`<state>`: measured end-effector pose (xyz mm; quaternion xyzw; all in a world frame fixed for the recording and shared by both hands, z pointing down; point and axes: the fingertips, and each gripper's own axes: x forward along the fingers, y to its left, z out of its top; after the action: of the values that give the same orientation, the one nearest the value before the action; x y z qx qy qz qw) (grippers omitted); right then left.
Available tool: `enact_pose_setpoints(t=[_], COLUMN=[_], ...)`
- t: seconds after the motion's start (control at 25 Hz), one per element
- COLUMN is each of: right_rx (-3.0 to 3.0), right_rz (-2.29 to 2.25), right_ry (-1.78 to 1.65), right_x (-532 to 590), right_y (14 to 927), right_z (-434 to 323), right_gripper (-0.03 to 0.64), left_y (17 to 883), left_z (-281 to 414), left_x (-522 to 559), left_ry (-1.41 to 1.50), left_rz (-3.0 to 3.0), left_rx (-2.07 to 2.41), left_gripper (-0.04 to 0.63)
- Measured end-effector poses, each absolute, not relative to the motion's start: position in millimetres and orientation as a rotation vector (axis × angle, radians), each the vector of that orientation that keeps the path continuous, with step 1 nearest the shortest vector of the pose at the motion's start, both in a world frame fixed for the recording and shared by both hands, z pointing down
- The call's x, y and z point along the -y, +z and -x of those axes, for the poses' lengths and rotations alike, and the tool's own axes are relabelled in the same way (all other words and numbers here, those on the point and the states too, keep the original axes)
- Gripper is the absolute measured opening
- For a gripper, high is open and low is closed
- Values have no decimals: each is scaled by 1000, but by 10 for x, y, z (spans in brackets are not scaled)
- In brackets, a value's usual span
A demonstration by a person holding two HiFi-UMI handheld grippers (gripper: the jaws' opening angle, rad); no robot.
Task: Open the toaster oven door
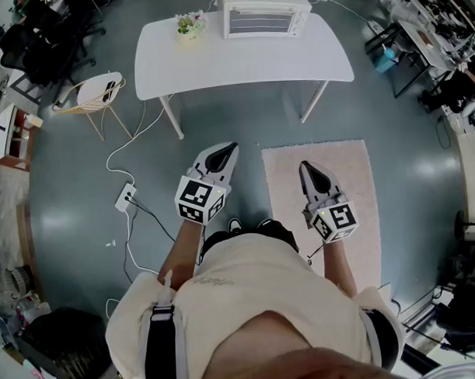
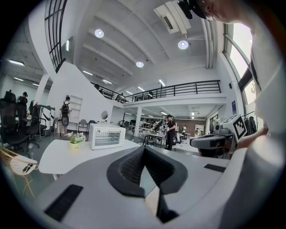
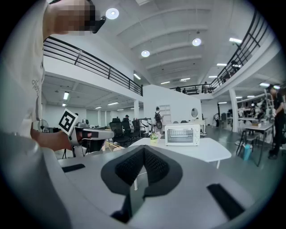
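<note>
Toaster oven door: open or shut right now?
Shut. The door stands upright, flush with the front of the toaster oven in all three views, and no flap folds out over the table.

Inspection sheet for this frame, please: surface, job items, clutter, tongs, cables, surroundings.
Surface: white table, well ahead of the person.
Job's things: toaster oven at the table's far edge, door shut.
Clutter: small flower pot left of the oven.
Grippers: left tongs and right tongs both shut, empty, held over the floor short of the table.
Cables: white cable runs across the floor to a power strip.
Surroundings: pink rug; chair left of the table.
</note>
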<state>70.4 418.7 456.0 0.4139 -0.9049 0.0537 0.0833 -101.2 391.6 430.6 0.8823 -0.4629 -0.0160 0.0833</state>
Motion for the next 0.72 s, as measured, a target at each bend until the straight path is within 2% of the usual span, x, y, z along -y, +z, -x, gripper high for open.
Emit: enact_pose_setpoints(t=[0.72], right_rx=[2648], right_rz=[-1417], right_ry=[263], right_x=[-3922], right_y=[4612], right_z=[-1006], right_gripper=[5], left_y=[4488], left_z=[918], left_x=[-3585], left_ry=[-32], left_rz=[-2619], left_rx=[1297], left_gripper=[18])
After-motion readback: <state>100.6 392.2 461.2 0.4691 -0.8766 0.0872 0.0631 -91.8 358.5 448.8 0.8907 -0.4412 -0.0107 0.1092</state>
